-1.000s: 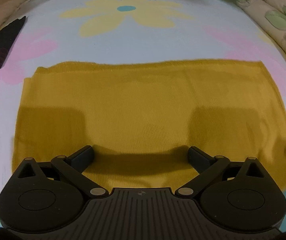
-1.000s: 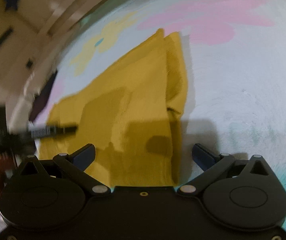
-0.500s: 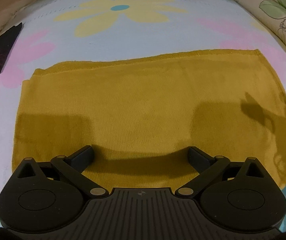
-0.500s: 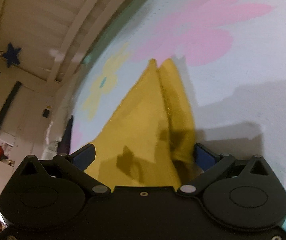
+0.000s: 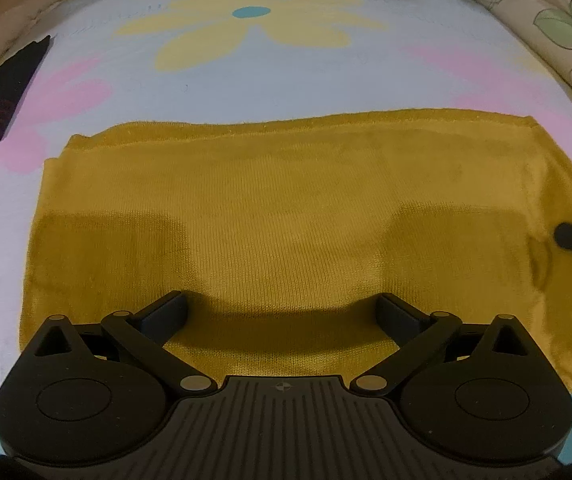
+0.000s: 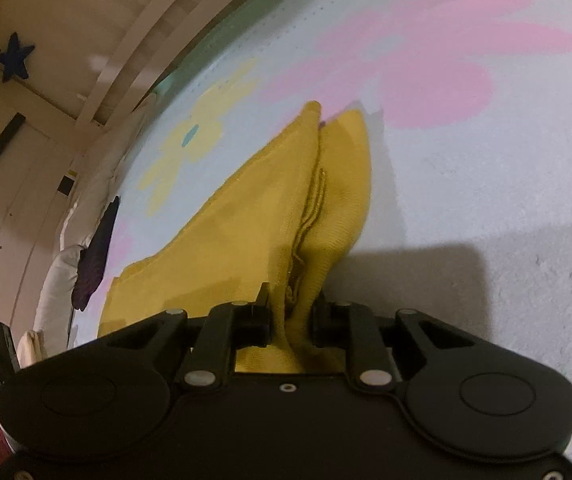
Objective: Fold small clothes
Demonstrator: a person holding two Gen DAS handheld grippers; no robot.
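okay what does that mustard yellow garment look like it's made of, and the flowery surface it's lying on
The yellow garment looks like a soft, matte fine-rib knit, perhaps cotton jersey: fine vertical ribbing shows, and it bunches limply where the right gripper pinches its edge. The flowered surface seems a matte printed textile with a faintly pebbled weave; exact fibre is unclear.

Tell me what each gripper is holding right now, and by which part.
The right gripper has just closed its fingers on the yellow cloth, pinching the bunched layers at its right-hand edge. The left gripper is open above the cloth and holds nothing.
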